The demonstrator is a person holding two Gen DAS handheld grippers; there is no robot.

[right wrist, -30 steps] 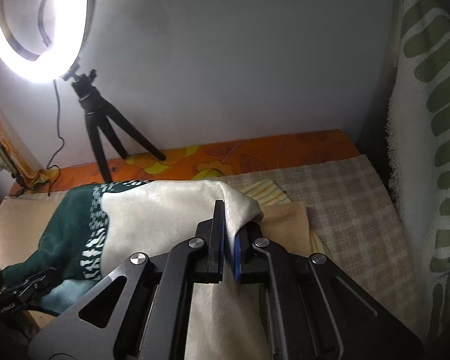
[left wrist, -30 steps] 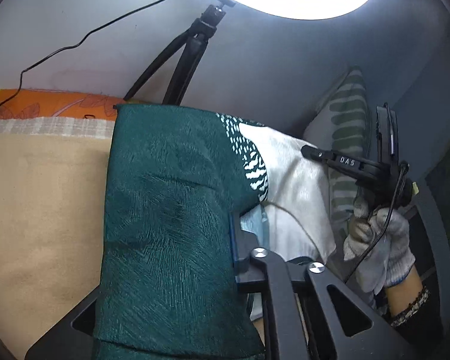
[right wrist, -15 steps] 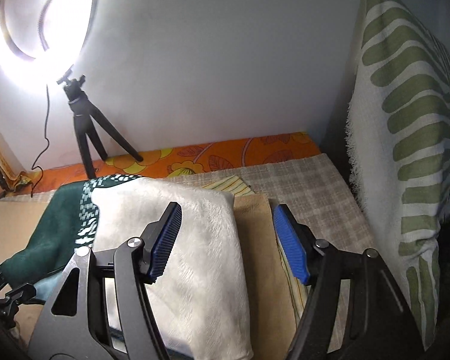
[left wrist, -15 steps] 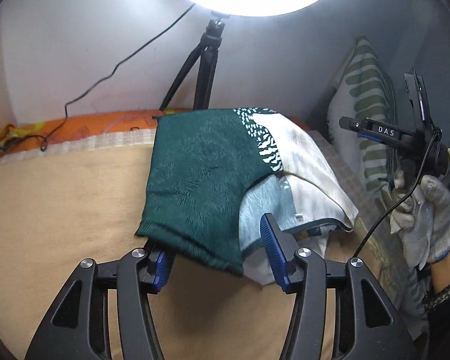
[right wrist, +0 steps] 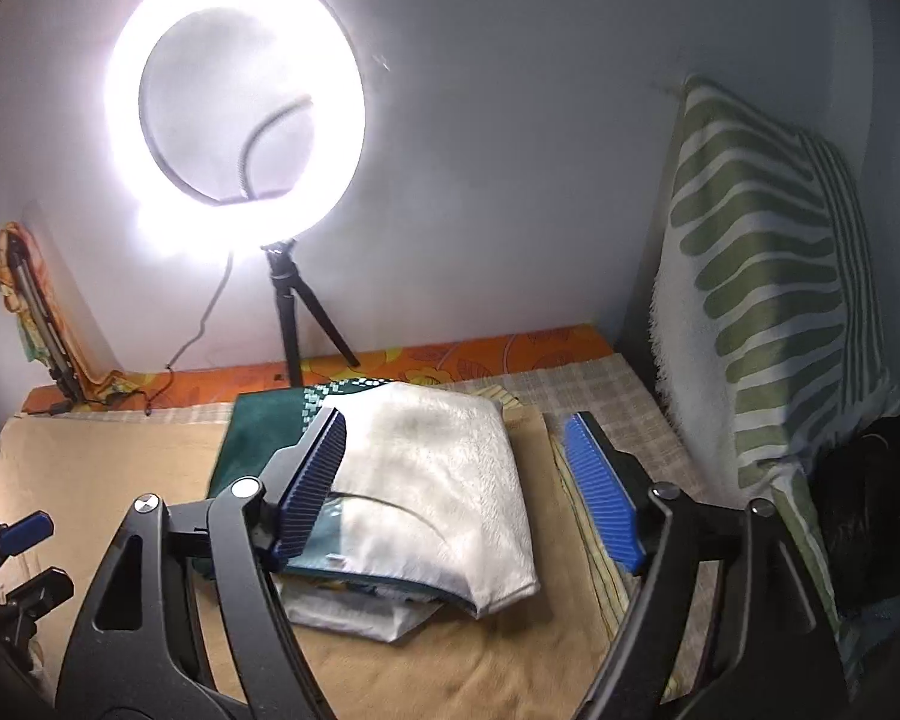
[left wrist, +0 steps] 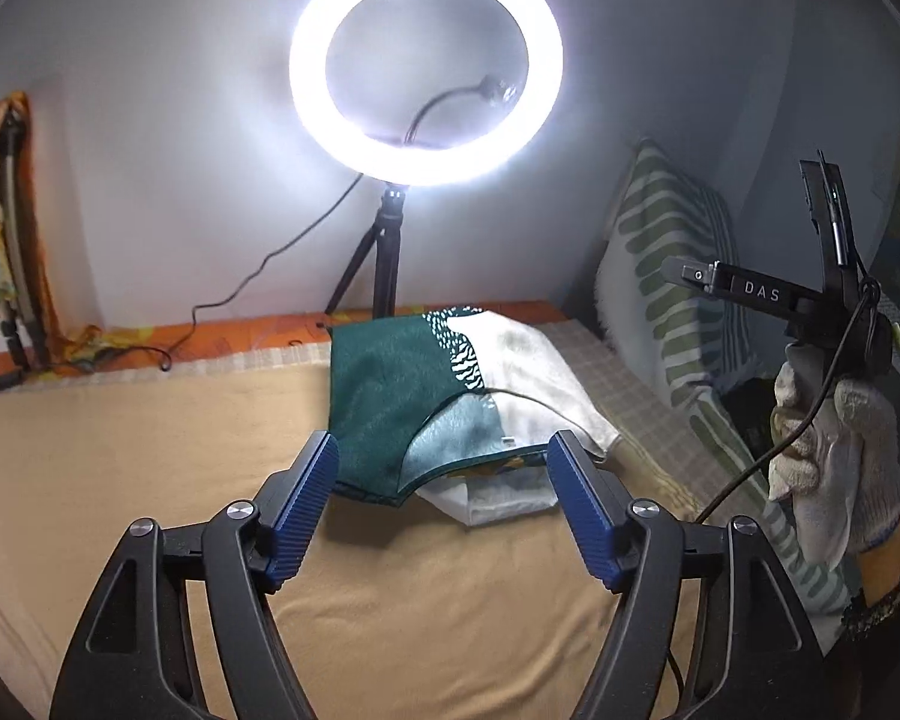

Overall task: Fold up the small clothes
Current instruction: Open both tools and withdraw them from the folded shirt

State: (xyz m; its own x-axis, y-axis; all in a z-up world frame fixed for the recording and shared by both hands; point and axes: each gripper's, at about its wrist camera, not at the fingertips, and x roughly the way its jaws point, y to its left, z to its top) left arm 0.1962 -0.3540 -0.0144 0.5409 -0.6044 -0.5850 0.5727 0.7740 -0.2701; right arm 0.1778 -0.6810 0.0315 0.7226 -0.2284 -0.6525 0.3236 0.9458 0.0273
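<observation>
A small garment [left wrist: 426, 396], dark green on the left and white on the right, lies folded on the tan blanket [left wrist: 120, 480]. In the right wrist view the same garment [right wrist: 444, 468] shows its white half on top of a smaller white folded layer. My left gripper [left wrist: 444, 492] hangs above and in front of it, jaws still opening, nothing between them. My right gripper [right wrist: 456, 474] also hovers over the garment with its jaws opening and empty. A gloved hand [left wrist: 834, 456] carries the right gripper at the right edge of the left wrist view.
A lit ring light [left wrist: 426, 60] on a black tripod [left wrist: 384, 258] stands against the back wall, its cable trailing left. A green-striped white pillow [right wrist: 768, 276] leans at the right. An orange floral sheet [right wrist: 450, 354] and checked cloth [right wrist: 618, 396] lie behind the garment.
Both grippers let go of the garment, opened wide and pulled back and up. The garment dropped flat onto the blanket in its folded shape.
</observation>
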